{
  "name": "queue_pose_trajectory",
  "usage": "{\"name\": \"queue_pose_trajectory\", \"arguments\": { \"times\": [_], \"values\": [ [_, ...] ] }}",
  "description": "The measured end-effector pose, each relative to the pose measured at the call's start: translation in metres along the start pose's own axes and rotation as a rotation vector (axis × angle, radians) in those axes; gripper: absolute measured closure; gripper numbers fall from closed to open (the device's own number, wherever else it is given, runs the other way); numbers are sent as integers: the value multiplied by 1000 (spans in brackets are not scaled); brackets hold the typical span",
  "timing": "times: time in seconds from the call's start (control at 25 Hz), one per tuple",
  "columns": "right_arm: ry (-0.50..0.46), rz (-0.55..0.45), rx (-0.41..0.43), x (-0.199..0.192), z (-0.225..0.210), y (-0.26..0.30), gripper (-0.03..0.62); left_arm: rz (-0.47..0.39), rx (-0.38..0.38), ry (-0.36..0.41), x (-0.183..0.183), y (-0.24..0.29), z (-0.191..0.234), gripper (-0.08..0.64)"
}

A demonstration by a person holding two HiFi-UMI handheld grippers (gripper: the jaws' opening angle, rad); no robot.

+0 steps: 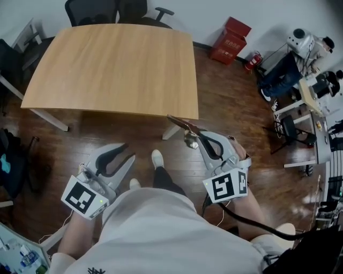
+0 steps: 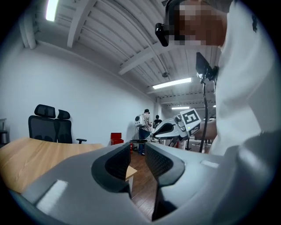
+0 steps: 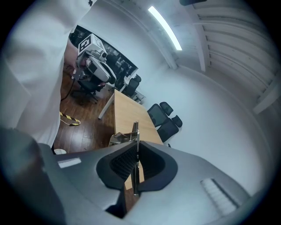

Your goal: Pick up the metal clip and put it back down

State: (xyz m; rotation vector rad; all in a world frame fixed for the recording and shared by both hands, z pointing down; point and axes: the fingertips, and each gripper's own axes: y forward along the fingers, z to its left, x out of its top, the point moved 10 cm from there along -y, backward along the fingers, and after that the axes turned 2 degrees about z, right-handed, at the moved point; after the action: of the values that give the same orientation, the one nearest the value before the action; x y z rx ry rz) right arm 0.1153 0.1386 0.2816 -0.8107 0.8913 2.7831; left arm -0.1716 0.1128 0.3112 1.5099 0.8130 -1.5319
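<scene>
The metal clip [image 1: 185, 127] is a thin flat silver piece with a shiny looped part. It hangs in the air just off the near right corner of the wooden table [image 1: 112, 69], and my right gripper [image 1: 201, 140] is shut on it. In the right gripper view the clip [image 3: 136, 140] stands edge-on between the ribbed pads and sticks out past them toward the table [image 3: 127, 116]. My left gripper [image 1: 127, 151] hangs lower left over the floor, open and with nothing in it. A gap shows between the left gripper [image 2: 138, 151] pads.
Black office chairs [image 1: 115, 10] stand behind the table. A red box [image 1: 230, 40] sits on the floor at the back right. Desks with equipment [image 1: 316, 91] line the right side. The person's white shoe [image 1: 157, 159] is on the dark wood floor. People [image 2: 144, 125] stand far off.
</scene>
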Motion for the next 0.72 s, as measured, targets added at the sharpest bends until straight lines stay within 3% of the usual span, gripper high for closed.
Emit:
{"name": "queue_pose_trajectory", "arguments": {
  "times": [0.24,0.72],
  "values": [
    [-4,-12,11,-7,-9,18,584,23,19,-10,1,0,0,453],
    [-76,-20,70,-76,-52,149,584,38,205,-20,13,18,29,453]
  ]
}}
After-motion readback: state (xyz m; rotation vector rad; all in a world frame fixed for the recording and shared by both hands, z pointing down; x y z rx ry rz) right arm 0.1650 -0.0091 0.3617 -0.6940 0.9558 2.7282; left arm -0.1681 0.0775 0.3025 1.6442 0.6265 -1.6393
